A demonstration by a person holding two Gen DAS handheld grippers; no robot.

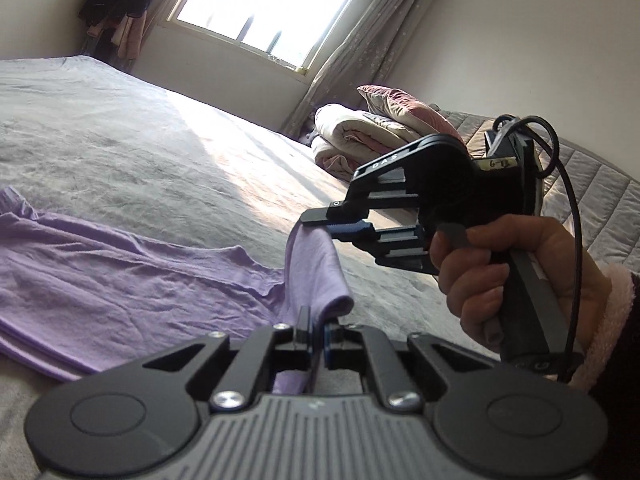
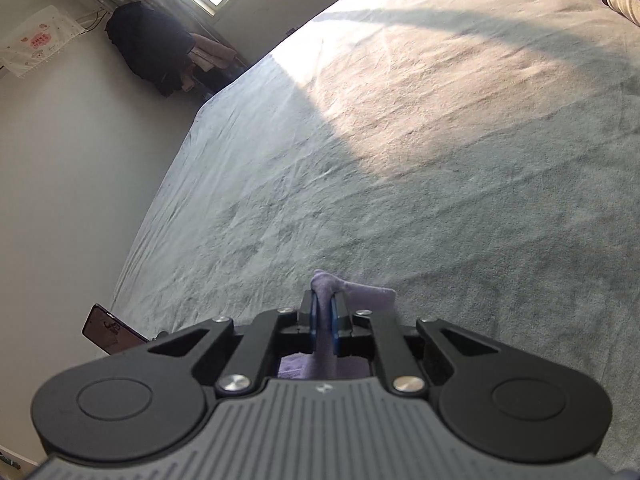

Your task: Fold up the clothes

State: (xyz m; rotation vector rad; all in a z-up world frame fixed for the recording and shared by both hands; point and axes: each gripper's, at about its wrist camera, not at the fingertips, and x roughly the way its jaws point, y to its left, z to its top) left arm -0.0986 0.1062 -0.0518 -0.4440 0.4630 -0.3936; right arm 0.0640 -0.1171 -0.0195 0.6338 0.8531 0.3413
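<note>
Left wrist view. My left gripper (image 1: 316, 326) sits at the bottom centre, its fingers (image 1: 303, 322) closed on a fold of the purple shirt (image 1: 120, 272). Most of the shirt lies spread on the grey bed (image 1: 140, 140) across the lower left of the frame; one strip of it rises from the bed toward centre frame. At centre right I see my right gripper (image 1: 320, 220), held in a hand (image 1: 492, 276) with a pink fleecy sleeve (image 1: 608, 320); its fingers pinch the top of that raised strip, clear of the bed. A black cable (image 1: 568, 184) loops behind it. Folded bedding (image 1: 360, 136) is stacked at the far edge of the bed, right of centre, below a curtain (image 1: 360, 48) and a bright window (image 1: 272, 4).

Right wrist view. My right gripper (image 2: 324, 318) fills the lower frame; its blue-padded fingers (image 2: 313, 316) are clamped on a bunched piece of the shirt (image 2: 360, 292), which shows just above and below them. The bed (image 2: 400, 160) stretches beyond. Dark clothes (image 2: 148, 52) hang at upper left, and a phone (image 2: 108, 330) sits at the lower left.
</note>
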